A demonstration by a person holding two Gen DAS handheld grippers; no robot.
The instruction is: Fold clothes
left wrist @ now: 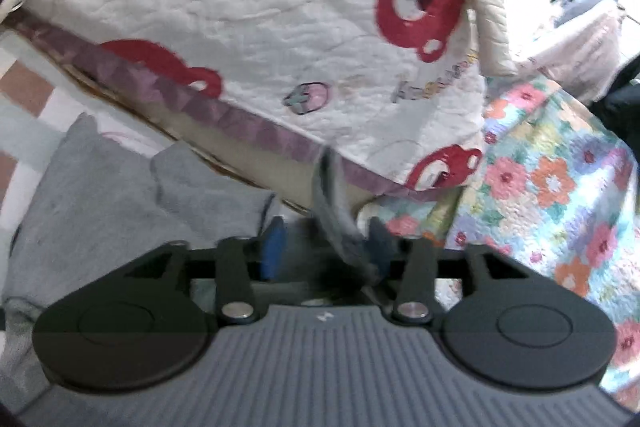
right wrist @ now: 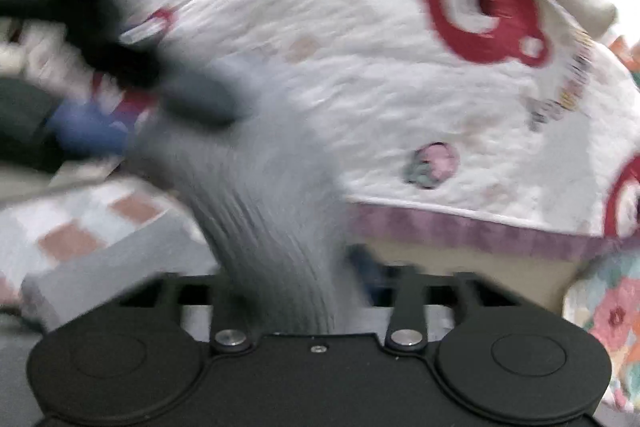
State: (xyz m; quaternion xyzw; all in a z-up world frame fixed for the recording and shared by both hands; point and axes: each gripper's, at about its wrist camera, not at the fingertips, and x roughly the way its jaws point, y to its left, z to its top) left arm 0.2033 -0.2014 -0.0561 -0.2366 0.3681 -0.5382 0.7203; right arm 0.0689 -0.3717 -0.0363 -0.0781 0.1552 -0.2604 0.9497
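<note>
the grey garment (left wrist: 104,187) lies partly bunched below the purple-edged white quilt (left wrist: 240,27), with one strip rising toward that quilt's border. the left gripper (left wrist: 326,247) has its jaws parted, with a strip of grey fabric lying against one finger; whether it is pinched cannot be told. the right gripper (right wrist: 296,291) has grey fabric bunched between its fingers (right wrist: 362,275), apparently grasped; heavy blur limits certainty. risk, as a judgement: the left strip may slip free under tension, since the jaws stand apart. uneven pull between grippers would twist the cloth and skew any fold line.
</note>
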